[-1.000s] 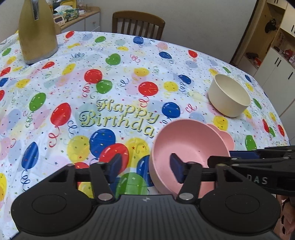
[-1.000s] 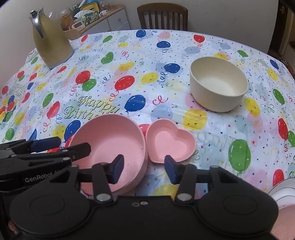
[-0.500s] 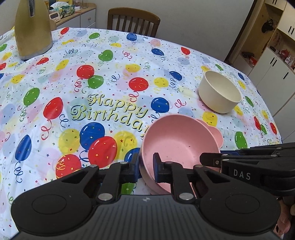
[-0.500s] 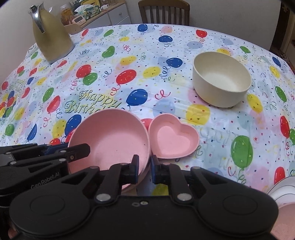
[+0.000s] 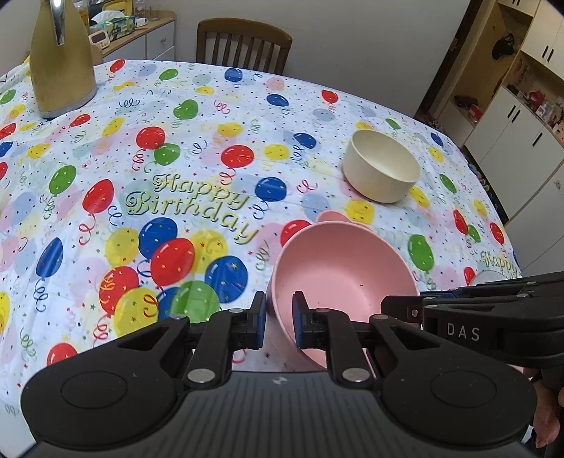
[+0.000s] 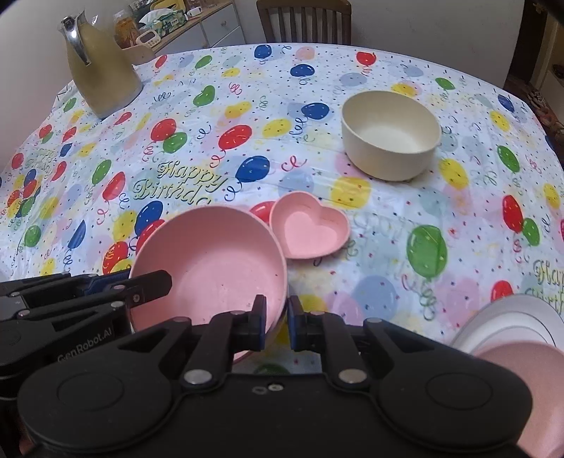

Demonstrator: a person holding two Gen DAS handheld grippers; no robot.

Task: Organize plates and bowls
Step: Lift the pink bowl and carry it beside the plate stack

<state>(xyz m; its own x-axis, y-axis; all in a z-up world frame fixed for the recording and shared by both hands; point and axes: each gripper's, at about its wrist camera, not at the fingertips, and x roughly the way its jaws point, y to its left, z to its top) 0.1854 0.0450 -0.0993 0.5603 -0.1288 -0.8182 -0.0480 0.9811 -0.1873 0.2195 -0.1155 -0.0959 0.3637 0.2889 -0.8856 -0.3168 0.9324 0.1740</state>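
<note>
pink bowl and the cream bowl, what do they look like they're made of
Pink bowl: probably matte plastic or a fibre composite; its surface is dull with fine dark specks and no glare. Cream bowl: likely the same kind, thick-walled, even matte finish, no glossy glaze.

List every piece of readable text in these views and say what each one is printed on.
"Happy Birthday": gold script on the balloon tablecloth.
"DAS": on the right tool, seen from the left wrist view.
"GenRobot.AI": on the left tool, seen from the right wrist view.
Labels on the sideboard clutter: too small to read.
</note>
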